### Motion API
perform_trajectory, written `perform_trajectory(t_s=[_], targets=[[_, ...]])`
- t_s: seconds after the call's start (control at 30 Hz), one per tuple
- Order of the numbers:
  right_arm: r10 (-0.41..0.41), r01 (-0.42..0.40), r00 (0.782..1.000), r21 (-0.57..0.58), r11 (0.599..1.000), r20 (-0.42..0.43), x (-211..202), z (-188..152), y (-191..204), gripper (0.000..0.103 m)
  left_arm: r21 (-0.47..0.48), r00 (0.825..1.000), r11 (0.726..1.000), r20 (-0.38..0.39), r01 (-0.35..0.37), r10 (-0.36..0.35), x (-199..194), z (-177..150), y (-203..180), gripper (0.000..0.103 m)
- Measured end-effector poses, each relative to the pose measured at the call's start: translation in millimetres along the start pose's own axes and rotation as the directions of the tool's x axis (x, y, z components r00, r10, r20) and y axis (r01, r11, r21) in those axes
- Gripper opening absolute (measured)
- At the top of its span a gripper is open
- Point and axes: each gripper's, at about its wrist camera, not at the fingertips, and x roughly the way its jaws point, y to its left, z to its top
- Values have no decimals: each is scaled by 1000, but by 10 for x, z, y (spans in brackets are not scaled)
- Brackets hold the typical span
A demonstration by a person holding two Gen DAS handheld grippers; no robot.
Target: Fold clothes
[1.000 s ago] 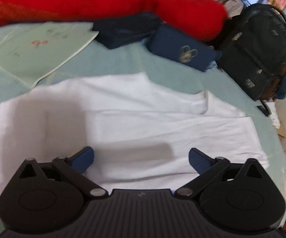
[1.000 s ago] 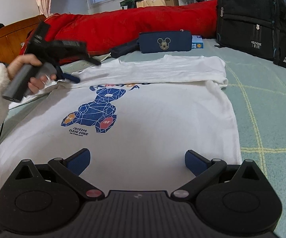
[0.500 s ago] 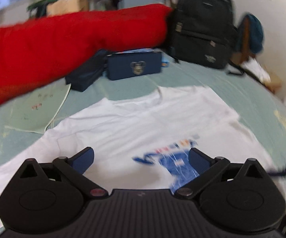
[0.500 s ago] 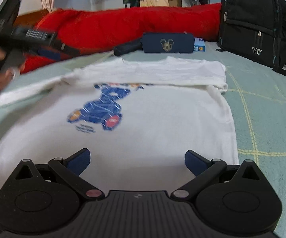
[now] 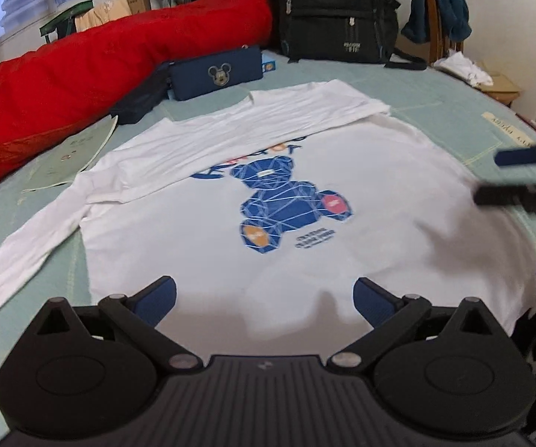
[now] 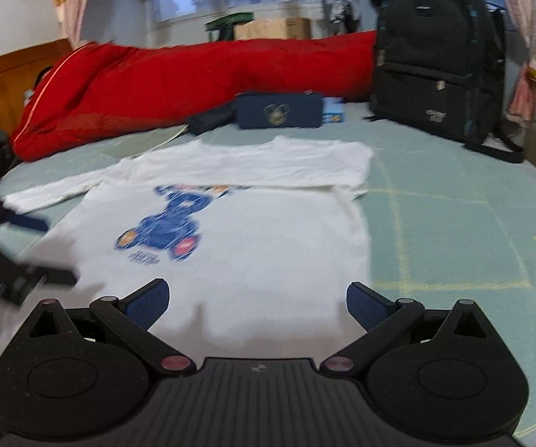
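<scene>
Both grippers hang wide open and empty over the near hem of the shirt (image 5: 275, 171), left gripper (image 5: 264, 296) by the left corner, right gripper (image 6: 255, 298) by the right. The shirt lies print-up on the bed (image 6: 435, 186), far band folded over, one sleeve (image 5: 22, 253) trailing left. Clear bed on the right, pouch (image 5: 216, 72) and backpack (image 6: 435, 56) well behind.

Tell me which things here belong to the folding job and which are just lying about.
Job: white T-shirt with bear print; left hand-held gripper and right hand-held gripper, both open.

Lying about: red quilt, black backpack, navy pouch, paper sheet.
</scene>
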Motion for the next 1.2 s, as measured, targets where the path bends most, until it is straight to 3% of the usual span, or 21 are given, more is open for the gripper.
perform_trajectory(t_s=[0.3,0.47,0.57,0.7,0.83,1.0,1.1,1.2], targets=[[-89,90,996,164,982,-15,617,452,-784,103,-9,1000,1000,7,6,-6,132,-84,-318,101],[-53,71,994,215,974,-92,1223,634,-977,103,12,1000,1000,18,23,-24,235,-77,-444,101],[-87,107,990,187,976,-115,1547,643,-925,103,42,1000,999,20,13,-14,298,-70,-509,101],[-209,217,974,107,970,-86,1706,627,-887,103,58,1000,998,27,10,-11,343,-57,-535,101],[-253,257,964,32,966,-83,1637,554,-890,103,51,999,999,34,-1,-1,322,-65,-478,101],[-287,288,953,-4,958,-98,1471,693,-786,103,42,999,999,41,-15,14,290,-78,-399,101],[-183,183,983,-15,983,-15,1298,781,-641,103,22,998,999,56,-29,28,239,-86,-324,101],[-51,51,999,-16,999,0,1391,841,-517,103,0,997,999,59,-43,43,208,-97,-248,101]])
